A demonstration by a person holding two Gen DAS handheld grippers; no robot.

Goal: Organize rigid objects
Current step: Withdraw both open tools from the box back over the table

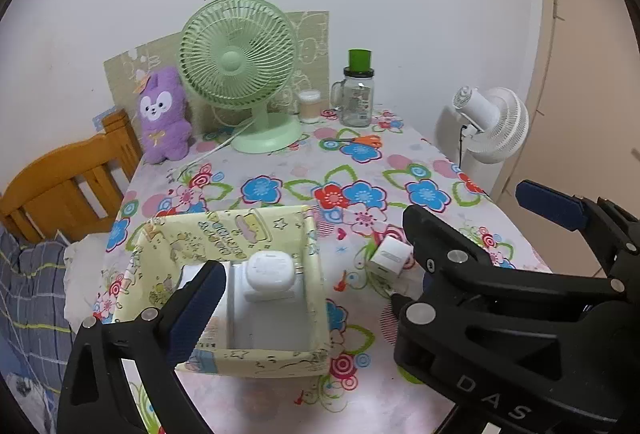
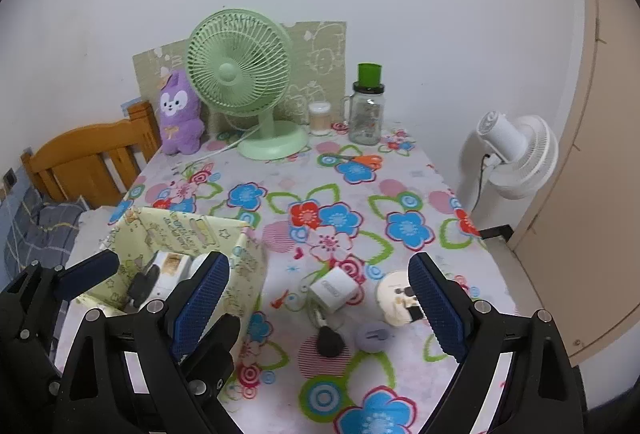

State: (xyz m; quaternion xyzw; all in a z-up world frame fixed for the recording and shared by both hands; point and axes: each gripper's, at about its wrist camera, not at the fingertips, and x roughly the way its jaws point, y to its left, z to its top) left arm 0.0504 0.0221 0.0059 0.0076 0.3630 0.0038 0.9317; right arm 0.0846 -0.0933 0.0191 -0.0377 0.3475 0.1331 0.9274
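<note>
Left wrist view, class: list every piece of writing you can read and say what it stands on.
"DAS": raised letters on the black body of the right tongs.
Yellow box: printed lettering on its inner wall, too blurred to read.
Glass jar: print too small to read.

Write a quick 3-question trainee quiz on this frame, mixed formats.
1. True or false: the white cube charger lies inside the yellow box.
2. Multiple choice: where are the orange-handled scissors? A) in the yellow box B) on the tablecloth in front of the glass jar C) between the right tongs
3. Fill in: the right tongs stand ____ with nothing gripped between them.

Key:
1. False: it lies on the tablecloth, right of the box.
2. B
3. open
</note>
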